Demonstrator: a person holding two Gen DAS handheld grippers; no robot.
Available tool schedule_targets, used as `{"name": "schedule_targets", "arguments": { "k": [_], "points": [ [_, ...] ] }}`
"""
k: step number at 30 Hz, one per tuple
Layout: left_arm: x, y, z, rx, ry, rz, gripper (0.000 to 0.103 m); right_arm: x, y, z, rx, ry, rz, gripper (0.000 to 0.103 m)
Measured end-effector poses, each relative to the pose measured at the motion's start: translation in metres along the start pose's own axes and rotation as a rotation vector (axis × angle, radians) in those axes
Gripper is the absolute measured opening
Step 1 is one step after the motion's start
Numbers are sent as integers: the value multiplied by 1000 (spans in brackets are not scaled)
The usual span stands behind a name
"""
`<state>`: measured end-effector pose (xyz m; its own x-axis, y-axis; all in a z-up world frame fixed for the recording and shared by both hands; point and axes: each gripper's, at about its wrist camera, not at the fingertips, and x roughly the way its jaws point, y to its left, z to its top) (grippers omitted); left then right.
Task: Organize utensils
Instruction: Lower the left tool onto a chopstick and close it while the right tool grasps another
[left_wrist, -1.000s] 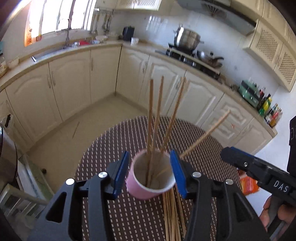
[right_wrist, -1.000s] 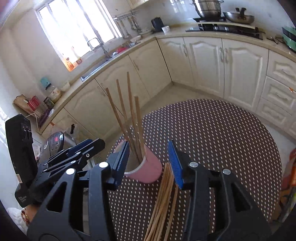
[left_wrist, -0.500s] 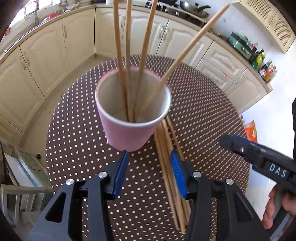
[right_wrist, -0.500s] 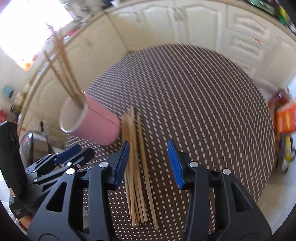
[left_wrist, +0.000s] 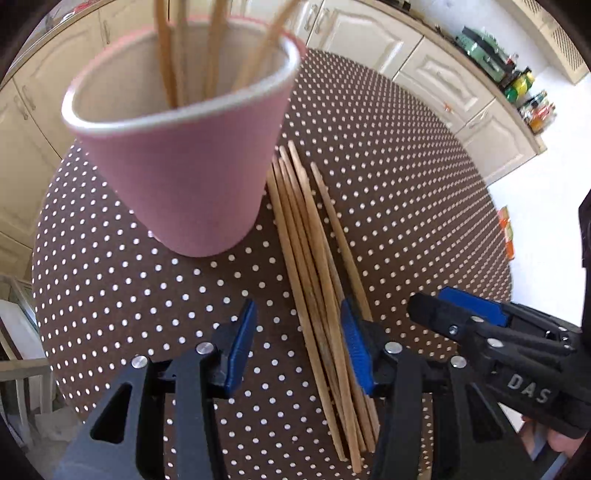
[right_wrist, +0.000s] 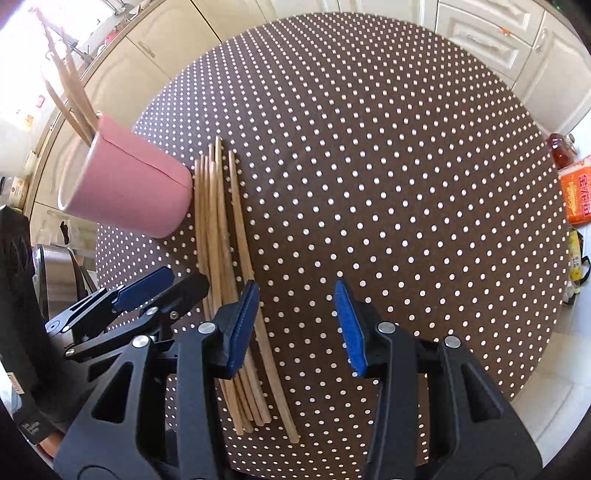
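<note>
A pink cup (left_wrist: 177, 166) stands on the round brown dotted table (left_wrist: 406, 221) with several wooden chopsticks upright in it. Right of the cup, a bundle of loose chopsticks (left_wrist: 314, 258) lies flat. My left gripper (left_wrist: 297, 347) hangs open just above the bundle's near half; the sticks pass between its blue pads, close to the right one. In the right wrist view the cup (right_wrist: 129, 188) is at the left and the bundle (right_wrist: 221, 240) runs under the left finger. My right gripper (right_wrist: 295, 328) is open over the bare tablecloth (right_wrist: 369, 184), beside the left gripper (right_wrist: 159, 291).
Cream kitchen cabinets (left_wrist: 436, 74) ring the table. Bottles (left_wrist: 524, 85) stand on the counter at the far right. An orange packet (right_wrist: 578, 195) and a bottle (right_wrist: 561, 147) sit on the floor past the table's right edge. A steel appliance (right_wrist: 55, 273) stands at the left.
Both grippers have sunk and tipped down toward the table. The cup now fills the upper left wrist view, and the loose bundle lies between the left jaws. Jaw widths look the same.
</note>
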<state>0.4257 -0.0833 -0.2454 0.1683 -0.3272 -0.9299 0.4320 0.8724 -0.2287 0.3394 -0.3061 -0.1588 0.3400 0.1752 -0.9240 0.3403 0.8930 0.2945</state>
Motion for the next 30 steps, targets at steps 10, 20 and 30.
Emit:
{"name": "schedule_targets", "arguments": {
  "k": [10,20,30],
  "points": [
    [3,3,-7,27,21,16,46,25,20,14,-65,66,67,37],
    [0,0,-5,109,38,105,39,60,85,22,-207,98,21,35],
    [9,-30,4,159,39,218,45,78,126,14,-269,110,-20,35]
  ]
}}
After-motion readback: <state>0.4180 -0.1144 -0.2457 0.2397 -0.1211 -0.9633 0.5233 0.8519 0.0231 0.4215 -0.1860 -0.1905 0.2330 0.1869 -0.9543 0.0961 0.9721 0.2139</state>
